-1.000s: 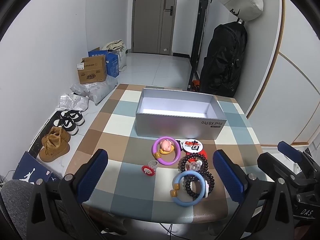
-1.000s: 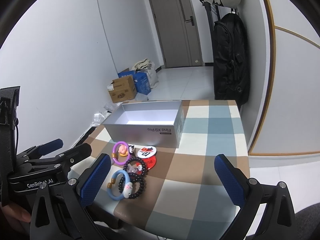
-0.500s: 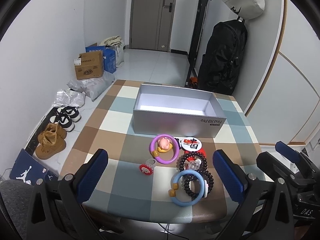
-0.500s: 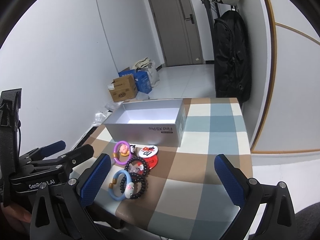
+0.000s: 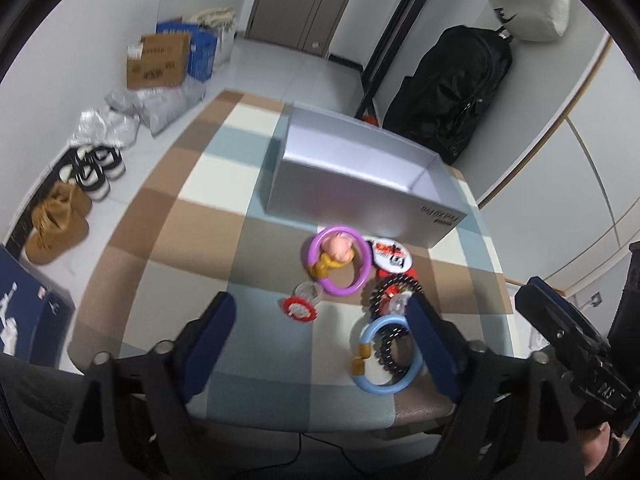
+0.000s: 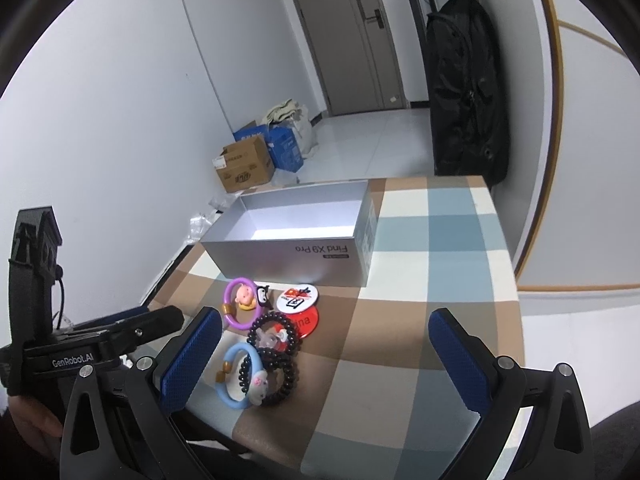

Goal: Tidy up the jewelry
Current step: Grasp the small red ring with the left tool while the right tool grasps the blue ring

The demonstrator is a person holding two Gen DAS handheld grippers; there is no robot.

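Open grey phone box [image 6: 296,254] on a checked tablecloth [image 6: 424,344], its long axis running across the table, the printed long wall facing the jewelry and its lettering upside down in the right wrist view. The jewelry lies in one cluster just in front of that wall, near the table's front edge.

Counted: one purple bangle [image 5: 340,266] ringing a small pink doll-head charm; one blue bangle [image 5: 386,354] with a gold clasp; two dark beaded bracelets, one [image 6: 273,334] above the other [image 6: 276,380], the lower overlapping the blue bangle; two round badges, white [image 6: 298,298] and red [image 6: 306,322], touching; one small red-trimmed trinket [image 5: 298,308] apart on the left; one small black-and-white charm beside the purple bangle.

Left gripper [image 5: 324,344]: jaws have just been closing, though a wide gap remains; nothing is gripped; the trinket lies on the cloth between its fingers, and one finger covers part of the beaded bracelets. Right gripper [image 6: 324,356]: jaws spread wide, empty, above the front of the cluster.

Surroundings: black backpack [image 6: 464,92] beyond the table; cardboard box [image 5: 158,62] and shoes [image 5: 94,168] on the floor.
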